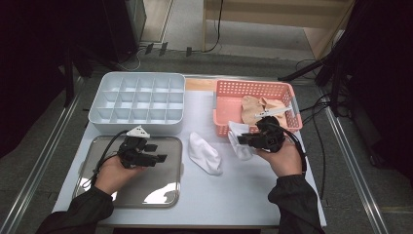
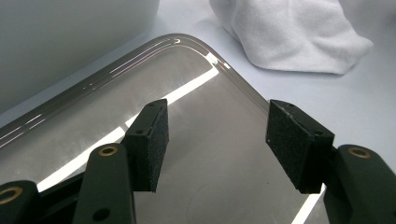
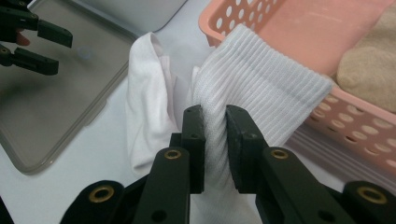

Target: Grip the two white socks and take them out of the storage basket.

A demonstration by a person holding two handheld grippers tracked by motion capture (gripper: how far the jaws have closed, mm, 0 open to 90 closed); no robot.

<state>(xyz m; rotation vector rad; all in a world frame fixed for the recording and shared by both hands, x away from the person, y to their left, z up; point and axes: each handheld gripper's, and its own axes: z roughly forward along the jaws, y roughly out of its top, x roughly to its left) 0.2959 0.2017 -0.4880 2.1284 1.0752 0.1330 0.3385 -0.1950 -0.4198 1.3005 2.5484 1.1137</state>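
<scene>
My right gripper (image 1: 243,140) (image 3: 215,149) is shut on a white ribbed sock (image 3: 247,88) (image 1: 237,130), which hangs over the front wall of the pink basket (image 1: 221,102) (image 3: 285,32). A second white sock (image 1: 204,153) (image 3: 147,93) (image 2: 289,35) lies flat on the white table, left of the held one. My left gripper (image 1: 158,152) (image 2: 222,140) is open over the shiny metal tray (image 1: 97,165) (image 2: 196,79), with nothing between its pads. Beige socks (image 1: 255,108) (image 3: 369,65) rest inside the basket.
A white divided organiser box (image 1: 137,101) stands behind the tray at the back left. A white tag or clip (image 1: 273,112) lies on the beige socks. Cables run along the floor right of the table.
</scene>
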